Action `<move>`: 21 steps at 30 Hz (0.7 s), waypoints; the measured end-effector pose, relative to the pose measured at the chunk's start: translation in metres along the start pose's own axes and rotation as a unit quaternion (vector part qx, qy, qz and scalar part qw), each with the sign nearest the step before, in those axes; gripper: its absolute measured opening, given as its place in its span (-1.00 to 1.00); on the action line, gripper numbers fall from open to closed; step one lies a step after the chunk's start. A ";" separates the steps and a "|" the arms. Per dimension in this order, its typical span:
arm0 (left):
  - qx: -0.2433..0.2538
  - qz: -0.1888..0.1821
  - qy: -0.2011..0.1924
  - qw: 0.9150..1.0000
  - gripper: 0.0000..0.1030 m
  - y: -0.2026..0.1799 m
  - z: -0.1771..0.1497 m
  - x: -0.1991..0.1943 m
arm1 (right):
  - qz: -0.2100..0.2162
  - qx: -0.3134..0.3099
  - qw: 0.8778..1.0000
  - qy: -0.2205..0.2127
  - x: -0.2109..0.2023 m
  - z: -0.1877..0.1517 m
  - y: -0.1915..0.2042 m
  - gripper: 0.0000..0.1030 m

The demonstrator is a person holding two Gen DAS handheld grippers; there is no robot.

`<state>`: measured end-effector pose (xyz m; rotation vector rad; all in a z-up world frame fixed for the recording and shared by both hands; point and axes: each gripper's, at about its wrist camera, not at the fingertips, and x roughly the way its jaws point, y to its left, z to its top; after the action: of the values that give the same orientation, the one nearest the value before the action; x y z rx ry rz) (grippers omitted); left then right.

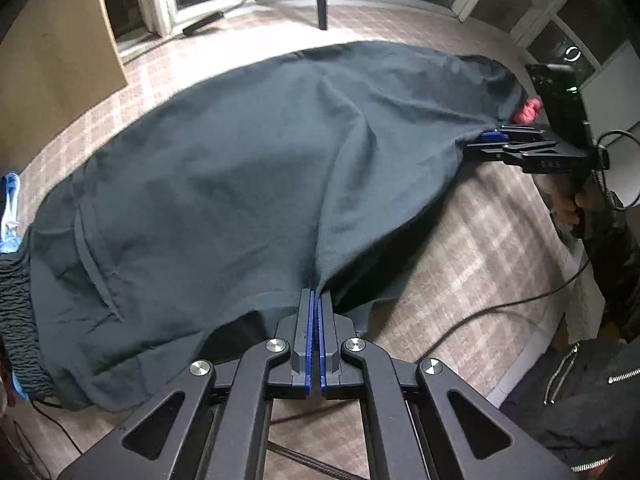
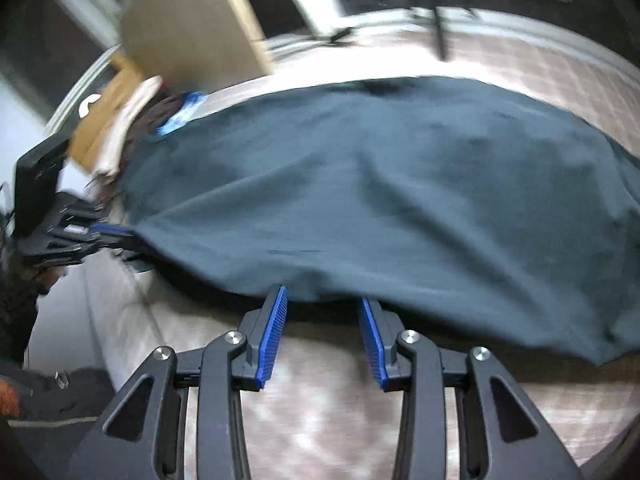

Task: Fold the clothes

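Observation:
A dark teal garment (image 1: 240,180) lies spread over a table with a checked cloth (image 1: 460,240). My left gripper (image 1: 316,300) is shut on its near edge, and the fabric rises in a ridge from the pinch. In the right wrist view the same gripper (image 2: 116,234) holds the garment's left corner. My right gripper (image 2: 324,300) is open, its blue pads (image 2: 274,332) apart, with the garment's (image 2: 380,200) edge lying at the fingertips. In the left wrist view the right gripper (image 1: 486,142) sits at the garment's far right corner. The right wrist view is blurred.
A pile of other clothes (image 2: 136,128) sits at one end of the table, seen as blue and black ruffled fabric (image 1: 12,280). A cardboard panel (image 1: 52,60) stands behind. A cable (image 1: 500,308) crosses the cloth. A person's hand (image 1: 580,204) and dark zipped jacket (image 1: 580,400) are at right.

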<state>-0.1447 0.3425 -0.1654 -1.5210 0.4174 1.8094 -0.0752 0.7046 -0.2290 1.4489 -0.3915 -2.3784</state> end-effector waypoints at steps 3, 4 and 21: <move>0.017 -0.011 0.030 0.999 -0.79 -0.011 -0.015 0.009 | -0.057 -0.033 0.998 0.010 0.008 0.002 0.013 -0.29; 0.025 -0.015 0.041 0.999 -0.65 -0.014 -0.023 0.010 | -0.082 -0.026 0.996 0.017 0.011 0.002 0.008 -0.29; -0.034 -0.044 -0.054 0.997 -0.56 0.011 -0.030 0.007 | -0.066 -0.048 0.993 0.081 0.048 0.028 0.041 -0.29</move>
<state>-0.1309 0.3173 -0.1814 -1.4553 0.2343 1.8436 -0.1152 0.6493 -0.2392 1.6549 -0.1428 -2.3222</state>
